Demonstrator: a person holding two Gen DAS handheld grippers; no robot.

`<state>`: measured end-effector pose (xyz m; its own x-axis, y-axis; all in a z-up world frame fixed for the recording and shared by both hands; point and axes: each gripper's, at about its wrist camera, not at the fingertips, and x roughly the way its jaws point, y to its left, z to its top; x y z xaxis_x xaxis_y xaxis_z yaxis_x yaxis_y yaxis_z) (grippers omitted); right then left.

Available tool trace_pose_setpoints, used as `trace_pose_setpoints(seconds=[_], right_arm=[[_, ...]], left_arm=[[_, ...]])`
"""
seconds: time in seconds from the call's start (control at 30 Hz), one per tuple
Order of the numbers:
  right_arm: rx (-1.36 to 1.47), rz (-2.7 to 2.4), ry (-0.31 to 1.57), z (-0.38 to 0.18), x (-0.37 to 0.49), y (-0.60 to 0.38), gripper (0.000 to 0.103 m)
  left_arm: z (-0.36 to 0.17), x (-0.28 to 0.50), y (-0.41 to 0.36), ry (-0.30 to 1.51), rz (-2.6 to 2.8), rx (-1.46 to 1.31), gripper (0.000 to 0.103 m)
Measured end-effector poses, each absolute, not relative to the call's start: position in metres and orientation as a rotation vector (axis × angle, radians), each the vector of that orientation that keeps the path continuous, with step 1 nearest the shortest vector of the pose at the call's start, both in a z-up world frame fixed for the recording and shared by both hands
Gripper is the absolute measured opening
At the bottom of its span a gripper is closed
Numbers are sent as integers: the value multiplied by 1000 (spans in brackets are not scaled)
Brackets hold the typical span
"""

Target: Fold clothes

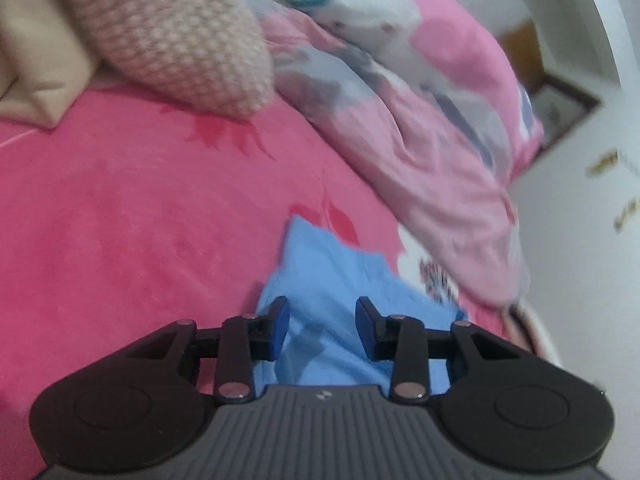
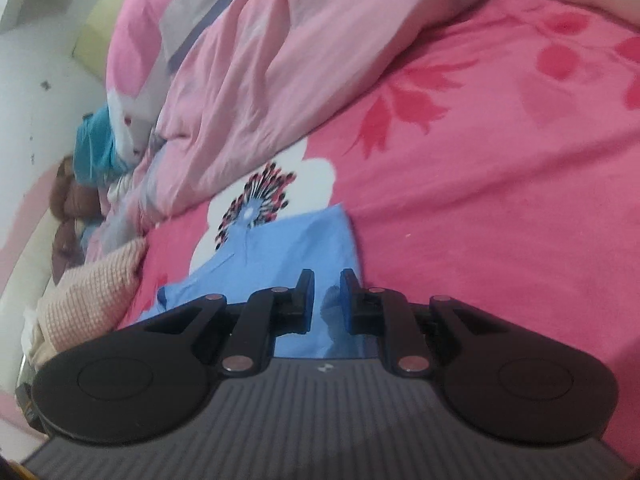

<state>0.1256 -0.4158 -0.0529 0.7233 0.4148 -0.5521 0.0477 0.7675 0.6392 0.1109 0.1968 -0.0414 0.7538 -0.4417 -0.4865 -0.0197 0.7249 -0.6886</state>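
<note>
A light blue garment lies on the pink flowered bedsheet. My left gripper is open, its jaws wide apart just above the blue cloth, holding nothing. In the right wrist view the same blue garment lies flat on the sheet. My right gripper is open with a narrower gap, its fingers over the garment's near edge; the cloth shows between them, not pinched.
A crumpled pink and grey duvet lies along the bed's far side. A knitted beige pillow sits beside it. A brown plush toy and teal cloth lie near the wall.
</note>
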Motion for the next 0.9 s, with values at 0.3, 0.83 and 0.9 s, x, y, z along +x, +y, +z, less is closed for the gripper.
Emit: trace_pose_setpoints(seconds=[0.3,0.83,0.9], right_arm=[[385,344,689,-8,86,-370,15],[128,674,952,-32,140,-218,14],[240,608,906,-29,157,-228,15]], left_arm=[[-37,100,217,638,-188,-726,44],[-53,92,208,658,-264,-663,45],[-54,91,209,659,-272,-673,45]])
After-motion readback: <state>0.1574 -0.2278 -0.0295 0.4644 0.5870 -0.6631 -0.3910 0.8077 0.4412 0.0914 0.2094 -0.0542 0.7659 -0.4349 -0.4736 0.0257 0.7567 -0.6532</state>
